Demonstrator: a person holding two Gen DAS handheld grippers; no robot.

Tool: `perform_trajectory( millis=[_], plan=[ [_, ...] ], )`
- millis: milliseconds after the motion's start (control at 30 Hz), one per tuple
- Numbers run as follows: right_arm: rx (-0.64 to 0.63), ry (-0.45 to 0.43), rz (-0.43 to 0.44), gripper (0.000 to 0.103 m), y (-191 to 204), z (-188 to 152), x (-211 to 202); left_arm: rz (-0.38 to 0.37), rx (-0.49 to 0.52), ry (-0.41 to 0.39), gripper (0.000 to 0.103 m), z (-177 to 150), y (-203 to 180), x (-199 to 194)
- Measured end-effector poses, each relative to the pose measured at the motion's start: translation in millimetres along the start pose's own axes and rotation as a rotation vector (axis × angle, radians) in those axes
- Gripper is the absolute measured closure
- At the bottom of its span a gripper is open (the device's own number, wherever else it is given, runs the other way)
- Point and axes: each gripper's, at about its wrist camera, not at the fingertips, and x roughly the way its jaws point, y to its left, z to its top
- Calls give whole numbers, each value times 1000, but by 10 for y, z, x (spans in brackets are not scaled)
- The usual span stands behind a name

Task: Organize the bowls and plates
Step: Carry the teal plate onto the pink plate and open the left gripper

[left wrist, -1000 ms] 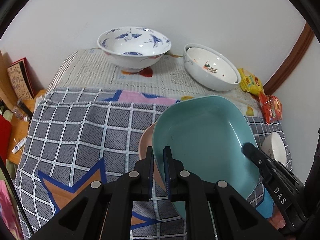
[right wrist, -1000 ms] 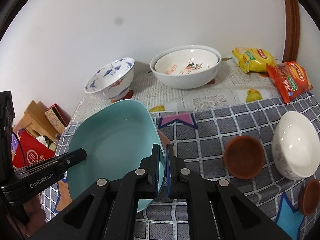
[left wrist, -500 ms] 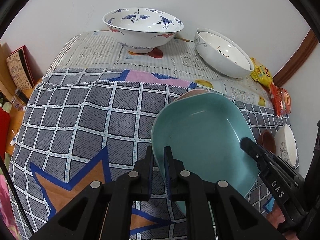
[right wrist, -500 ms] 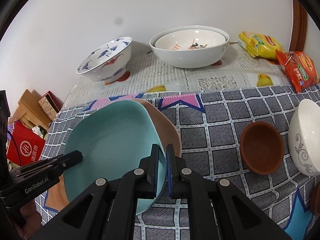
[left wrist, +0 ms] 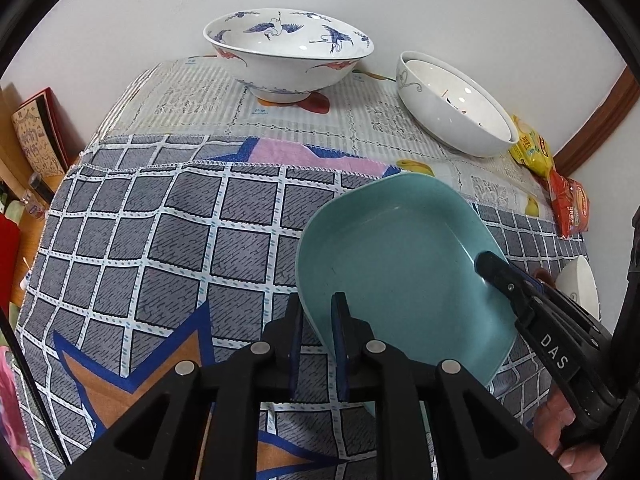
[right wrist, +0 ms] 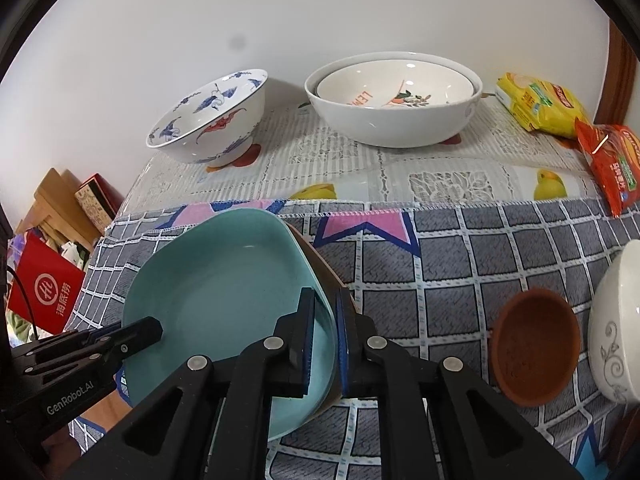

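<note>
A teal plate [left wrist: 404, 264] sits low over the checked cloth, stacked on a brown plate whose rim [right wrist: 320, 268] shows in the right wrist view. My left gripper [left wrist: 318, 320] is shut on the teal plate's near-left rim. My right gripper [right wrist: 325, 312] is shut on the opposite rim of the teal plate [right wrist: 224, 296]. A blue-and-white crane bowl [left wrist: 288, 56] stands at the back left. Two nested white bowls [right wrist: 394, 98] stand at the back right.
A small brown dish [right wrist: 534, 346] and a white patterned bowl [right wrist: 618, 328] lie right of the plates. Yellow [right wrist: 538, 104] and red [right wrist: 610, 164] snack packets lie at the back right. Boxes and a red bag [right wrist: 44, 284] stand beyond the table's left edge.
Both grippers have lowered the teal plate toward the cloth. The brown plate beneath it is now almost covered. Both grips are unchanged.
</note>
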Motion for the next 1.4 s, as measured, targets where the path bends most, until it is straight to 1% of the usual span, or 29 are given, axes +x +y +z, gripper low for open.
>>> perform_trajectory(
  millis=[200,267,333,400,467,633,700,767,967,1033,1067,1167,1233,1300,1400],
  plan=[
    [-4,0,-3,91,7,20,-36,9,13,2,87,-28,-13,21],
    [3,4,10,86,-5,12,-58,7,22,8,84,-49,-25,32],
    [8,9,24,84,-21,3,-92,9,26,18,81,-65,-33,39],
    [0,11,17,82,-23,-11,-141,13,41,25,79,-95,-62,38],
    [-6,6,8,80,-32,-35,-200,34,59,28,73,-128,-95,28],
    [15,5,26,77,-114,-125,-332,45,70,32,72,-195,-130,-15],
    [22,15,40,77,-138,-158,-362,43,67,29,70,-210,-126,-45],
    [20,14,48,77,-137,-186,-380,51,64,25,70,-221,-129,-82],
    [9,25,30,77,-135,-267,-393,58,76,4,70,-251,-184,-235],
    [20,13,23,77,-195,-301,-462,44,90,-11,69,-256,-225,-297],
    [24,7,17,77,-227,-316,-502,19,107,-25,67,-260,-277,-346],
    [23,-28,-35,77,-355,-357,-680,0,160,-54,67,-271,-473,-453],
    [13,-63,-101,75,-460,-374,-841,-12,199,-77,67,-272,-625,-512],
    [10,-99,-156,69,-577,-384,-991,-24,232,-96,66,-262,-804,-560],
    [58,-157,-243,67,-860,-410,-1261,-52,272,-119,65,-231,-1106,-592]
  ],
)
